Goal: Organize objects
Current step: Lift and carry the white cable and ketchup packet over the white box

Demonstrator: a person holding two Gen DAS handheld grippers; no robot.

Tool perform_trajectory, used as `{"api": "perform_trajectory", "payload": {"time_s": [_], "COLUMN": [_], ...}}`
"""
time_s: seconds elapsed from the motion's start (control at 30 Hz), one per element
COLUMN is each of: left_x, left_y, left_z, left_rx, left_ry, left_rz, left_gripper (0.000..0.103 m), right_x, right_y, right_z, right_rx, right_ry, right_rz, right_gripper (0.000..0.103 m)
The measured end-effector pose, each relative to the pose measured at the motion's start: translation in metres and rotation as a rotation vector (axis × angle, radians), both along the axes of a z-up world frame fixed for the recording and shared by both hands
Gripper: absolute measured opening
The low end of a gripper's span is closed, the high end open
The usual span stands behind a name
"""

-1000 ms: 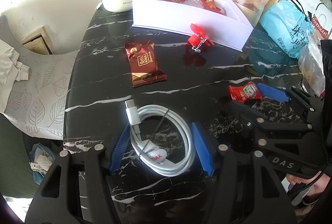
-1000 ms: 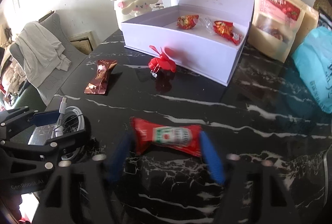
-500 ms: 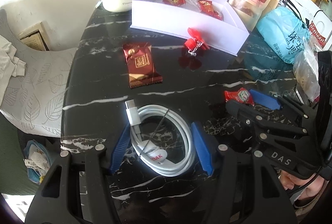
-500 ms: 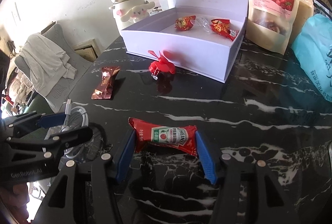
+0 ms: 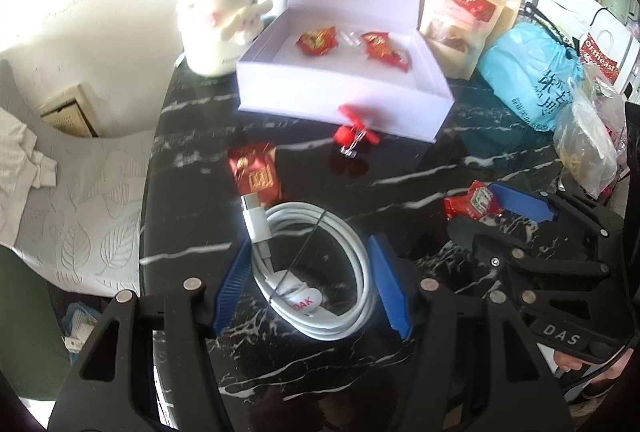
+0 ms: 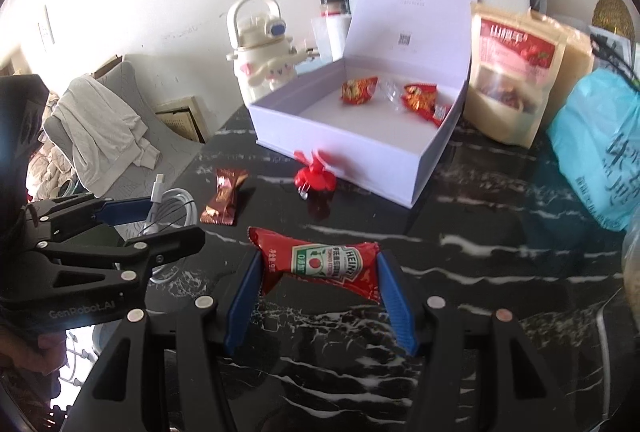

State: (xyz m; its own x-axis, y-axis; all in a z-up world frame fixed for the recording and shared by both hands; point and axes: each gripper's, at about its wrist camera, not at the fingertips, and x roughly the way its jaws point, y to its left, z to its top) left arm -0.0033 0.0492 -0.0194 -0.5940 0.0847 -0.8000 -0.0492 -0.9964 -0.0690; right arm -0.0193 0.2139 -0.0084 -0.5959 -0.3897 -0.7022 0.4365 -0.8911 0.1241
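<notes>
Two grippers are loaded at once. The left gripper (image 5: 310, 286) has its blue pads pressed against the sides of a coiled white charging cable (image 5: 312, 272), the plug end sticking out past the left pad. The right gripper (image 6: 320, 294) pinches a Heinz ketchup sachet (image 6: 320, 262) by its two ends — the packet bows upward between the pads.

Ahead of both, on the black marbled table (image 6: 500, 232), stands an open white gift box (image 6: 352, 148) with its lid tilted back; two red snack packets (image 6: 358, 88) and a clear wrapper lie inside. Just in front of the box sits a small red bundle (image 6: 314, 178) with a metal clip. Between that and the left gripper lies a dark red chocolate wafer packet (image 5: 256, 176), close beyond the cable's plug.

Beyond the box to the left is a cream cartoon-dog kettle (image 6: 260, 52) — to its right, a dried-fruit pouch (image 6: 516, 72) and a blue plastic bag (image 5: 532, 76).
</notes>
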Motion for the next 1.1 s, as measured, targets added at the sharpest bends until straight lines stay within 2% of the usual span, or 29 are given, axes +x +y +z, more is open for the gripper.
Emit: {"api": "perform_trajectory", "payload": {"time_s": [0.27, 0.53, 1.1], "left_x": [-0.008, -0.027, -0.090], "left_y": [0.011, 0.018, 0.029], "left_z": [0.026, 0.038, 0.046], "left_rx": [-0.030, -0.030, -0.065], "left_ry": [0.050, 0.062, 0.063], "left_rz": [-0.045, -0.080, -0.138], "left_gripper": [0.058, 0.058, 0.058], "right_x": [0.000, -0.013, -0.077], "right_y": [0.012, 0.019, 0.023], "right_z": [0.024, 0.034, 0.039], "right_rx": [0.009, 0.012, 0.000], "right_ry": [0.043, 0.052, 0.040], "right_rz": [-0.005, -0.009, -0.020], "right_gripper": [0.059, 0.059, 0.059]}}
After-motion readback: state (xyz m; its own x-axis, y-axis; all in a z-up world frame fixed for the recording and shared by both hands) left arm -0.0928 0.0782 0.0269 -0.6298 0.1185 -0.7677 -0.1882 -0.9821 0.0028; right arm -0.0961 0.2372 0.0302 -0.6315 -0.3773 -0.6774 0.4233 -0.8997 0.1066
